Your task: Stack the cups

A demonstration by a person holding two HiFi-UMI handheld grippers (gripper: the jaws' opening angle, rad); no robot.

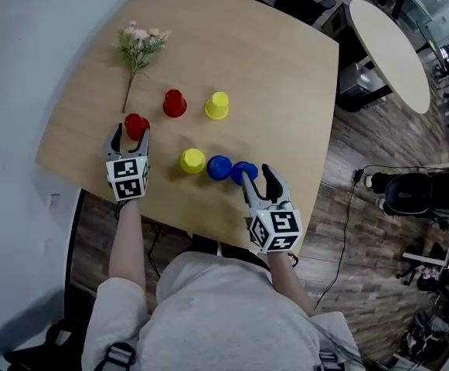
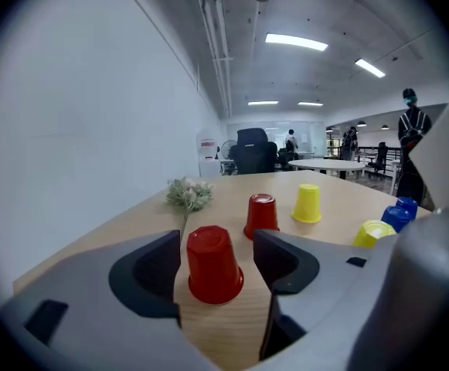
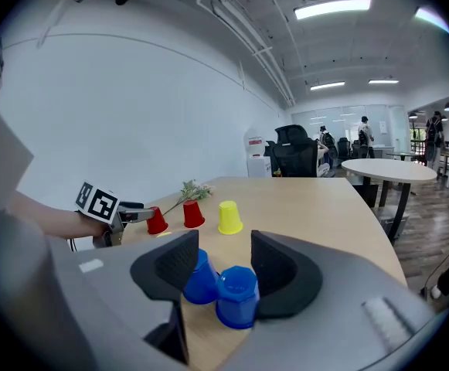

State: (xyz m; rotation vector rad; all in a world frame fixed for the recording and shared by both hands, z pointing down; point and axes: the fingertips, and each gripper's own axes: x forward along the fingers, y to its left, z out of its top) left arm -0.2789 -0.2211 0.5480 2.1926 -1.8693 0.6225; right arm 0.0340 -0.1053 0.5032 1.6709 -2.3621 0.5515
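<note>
The jaws of my left gripper stand wide, straddling an upside-down red plastic cup with a sliver of table showing on either side, so nothing is gripped. That cup sits just off the stem end of the artificial flower sprig, toward me. My right gripper is spread too, around a blue plastic cup, the cup farthest from the sprig. A second blue cup crowds the jaw on the sprig side.

Closing the right gripper here could pinch both blue cups or tip one over. Closing the left off-centre could shove the red cup sideways.

Only the head view shows both grippers together on the pale wooden table. Only the gripper views show the gaps beside the pads.
</note>
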